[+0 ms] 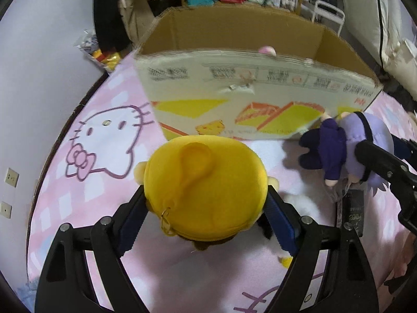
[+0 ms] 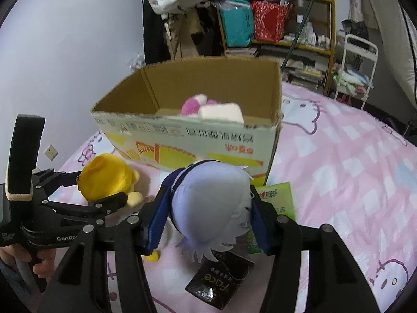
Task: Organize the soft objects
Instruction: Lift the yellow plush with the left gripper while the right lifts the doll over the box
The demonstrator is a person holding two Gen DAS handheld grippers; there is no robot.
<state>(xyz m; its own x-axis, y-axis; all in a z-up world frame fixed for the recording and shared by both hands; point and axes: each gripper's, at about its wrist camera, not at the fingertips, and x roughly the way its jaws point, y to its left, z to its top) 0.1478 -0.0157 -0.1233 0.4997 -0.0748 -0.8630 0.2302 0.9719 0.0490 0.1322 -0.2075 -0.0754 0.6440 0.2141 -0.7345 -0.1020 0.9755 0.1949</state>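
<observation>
My left gripper (image 1: 206, 195) is shut on a yellow plush toy (image 1: 206, 187), held above the pink bed in front of an open cardboard box (image 1: 260, 99). It also shows in the right wrist view (image 2: 104, 182). My right gripper (image 2: 208, 203) is shut on a lavender-haired plush doll (image 2: 213, 203) in dark purple clothes, also seen in the left wrist view (image 1: 349, 143), close to the box's front wall (image 2: 195, 143). A pink and white plush (image 2: 208, 109) lies inside the box.
A pink Hello Kitty bedsheet (image 1: 104, 135) covers the bed. A black packet (image 2: 221, 284) and a green packet (image 2: 278, 198) lie under the doll. Shelves (image 2: 286, 13), hanging clothes (image 2: 177, 5) and a white cart (image 2: 357, 70) stand behind the bed.
</observation>
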